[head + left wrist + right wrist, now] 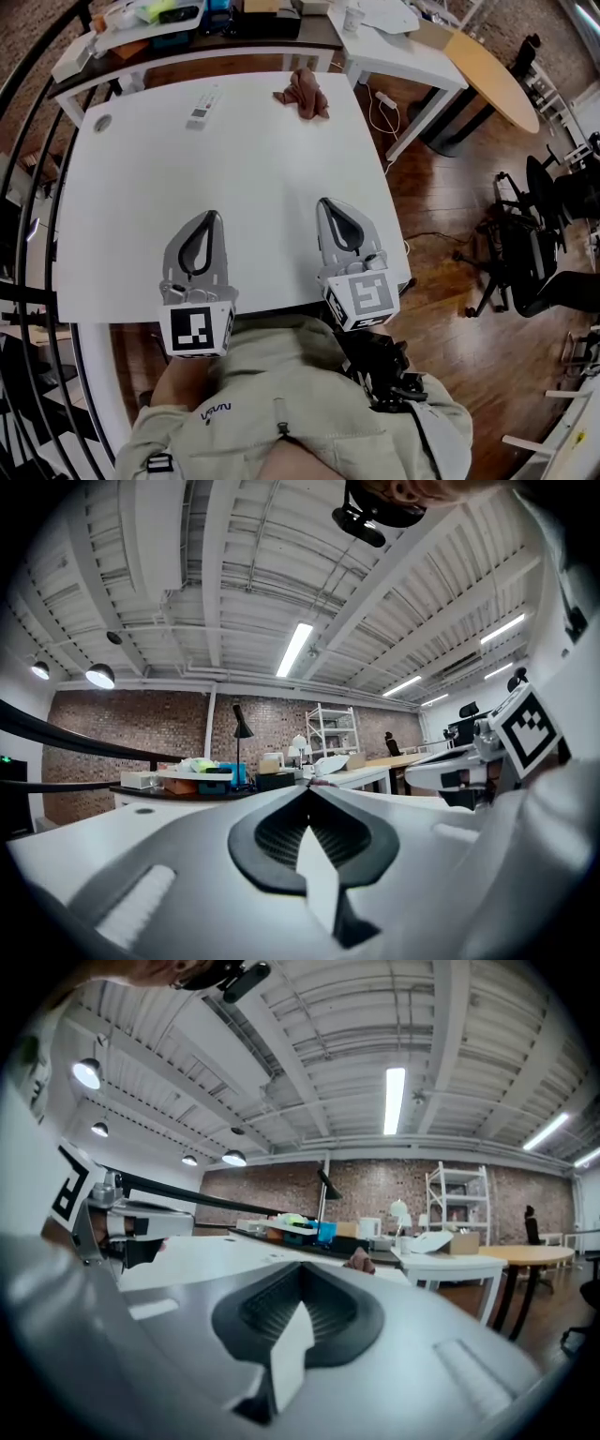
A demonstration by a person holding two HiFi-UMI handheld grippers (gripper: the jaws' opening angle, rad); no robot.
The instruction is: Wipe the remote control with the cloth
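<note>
A white remote control (pixel 202 106) lies near the far edge of the white table (pixel 141 206), left of centre. A crumpled reddish-brown cloth (pixel 303 93) sits at the far edge to its right; in the right gripper view the cloth (pixel 359 1260) peeks over the jaws. Both grippers hover over the near part of the table, far from both objects. The left gripper (pixel 211 216) is shut and holds nothing. The right gripper (pixel 325 202) is shut and empty too. In the left gripper view the jaw tips (pixel 307 787) meet.
A cluttered dark desk (pixel 187 42) with boxes stands beyond the table. A white side table (pixel 394 47) and a round wooden table (pixel 492 75) are at the far right. Office chairs (pixel 525 244) stand on the wooden floor to the right. A black railing (pixel 28 187) curves along the left.
</note>
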